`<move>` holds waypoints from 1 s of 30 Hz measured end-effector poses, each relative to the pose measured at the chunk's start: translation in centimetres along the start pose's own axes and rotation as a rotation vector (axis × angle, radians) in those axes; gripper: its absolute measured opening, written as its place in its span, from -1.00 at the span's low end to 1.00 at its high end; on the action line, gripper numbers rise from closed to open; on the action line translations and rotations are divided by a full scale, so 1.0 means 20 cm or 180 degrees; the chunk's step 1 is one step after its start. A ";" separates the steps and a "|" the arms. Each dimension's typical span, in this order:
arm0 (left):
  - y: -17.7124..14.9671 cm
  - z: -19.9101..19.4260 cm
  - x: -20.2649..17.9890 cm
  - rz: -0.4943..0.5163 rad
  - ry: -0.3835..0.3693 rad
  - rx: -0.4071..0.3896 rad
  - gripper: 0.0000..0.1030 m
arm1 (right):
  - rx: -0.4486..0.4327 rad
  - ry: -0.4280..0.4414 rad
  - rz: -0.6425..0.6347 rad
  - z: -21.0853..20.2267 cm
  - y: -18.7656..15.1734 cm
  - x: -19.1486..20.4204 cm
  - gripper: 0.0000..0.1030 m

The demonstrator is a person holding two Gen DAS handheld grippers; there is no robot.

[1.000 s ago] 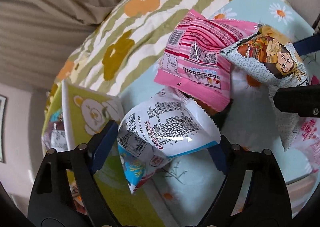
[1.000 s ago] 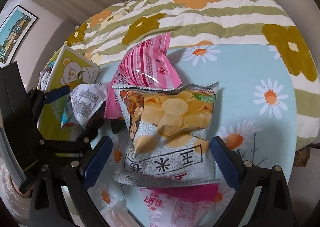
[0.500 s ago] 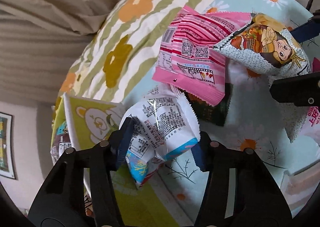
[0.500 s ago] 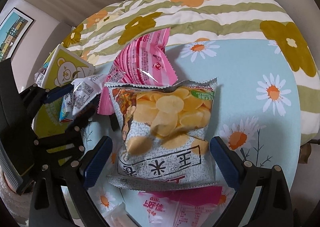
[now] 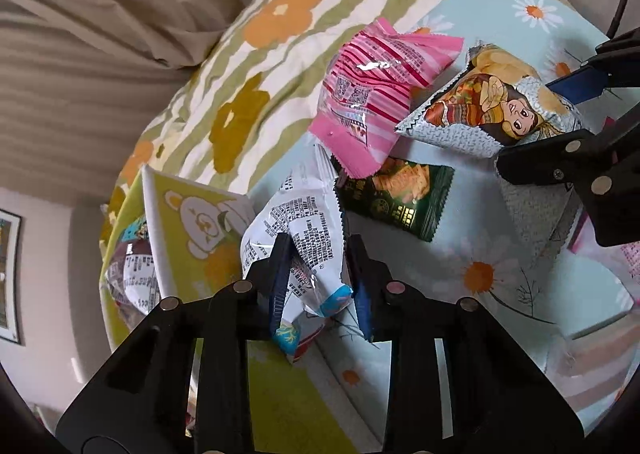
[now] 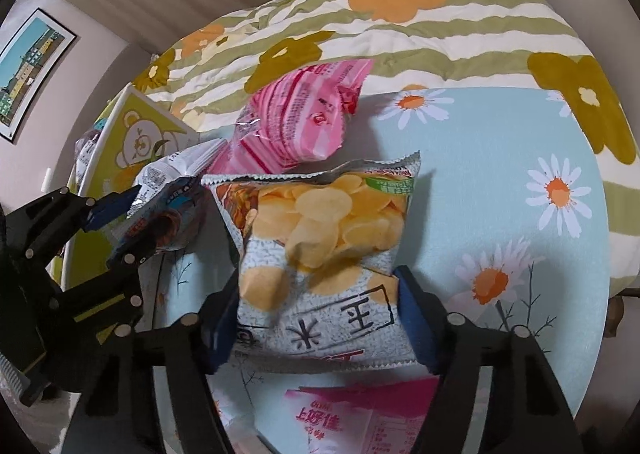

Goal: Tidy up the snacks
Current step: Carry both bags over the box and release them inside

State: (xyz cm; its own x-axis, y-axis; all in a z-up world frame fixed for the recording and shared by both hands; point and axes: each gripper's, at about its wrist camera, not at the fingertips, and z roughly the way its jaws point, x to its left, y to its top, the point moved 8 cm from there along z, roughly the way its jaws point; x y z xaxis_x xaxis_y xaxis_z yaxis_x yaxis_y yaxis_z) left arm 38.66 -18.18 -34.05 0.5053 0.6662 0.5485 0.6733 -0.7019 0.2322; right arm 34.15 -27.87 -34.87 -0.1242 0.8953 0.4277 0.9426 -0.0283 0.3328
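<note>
Bear box (image 5: 192, 230) left, green packet (image 5: 396, 198) under pink bag (image 5: 368, 94)

Snack bags are all crinkly plastic film: white packet (image 5: 296, 222) glossy with glare, pink bag (image 5: 372, 94) glossy, chip bag (image 6: 324, 246) duller, speckled print, dark green packet (image 5: 396, 198) beside the pink bag semi-gloss. Quilt (image 6: 420, 34) is matt, puckered cloth. Fingers (image 5: 280, 274) are matt black plastic, blue pads.
</note>
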 end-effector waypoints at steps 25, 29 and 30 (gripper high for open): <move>-0.07 -0.52 0.38 -0.1207 -0.0173 -0.0560 -0.62 | -0.0398 0.0031 -0.0178 -0.30 0.07 0.12 0.23; -0.11 -0.66 0.48 -0.1424 -0.0098 -0.0714 -0.62 | -0.0484 0.0043 -0.0315 -0.38 0.09 0.20 0.23; -0.12 -0.69 0.51 -0.1459 -0.0058 -0.0734 -0.62 | -0.0501 0.0045 -0.0359 -0.41 0.10 0.22 0.23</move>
State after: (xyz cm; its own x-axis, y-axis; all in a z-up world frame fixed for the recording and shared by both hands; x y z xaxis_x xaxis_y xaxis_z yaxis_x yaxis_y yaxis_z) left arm 34.74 -13.23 -17.97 0.1967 0.9214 0.3352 0.6923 -0.3726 0.6180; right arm 32.93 -27.58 -25.52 -0.2318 0.8905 0.3916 0.8624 0.0018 0.5063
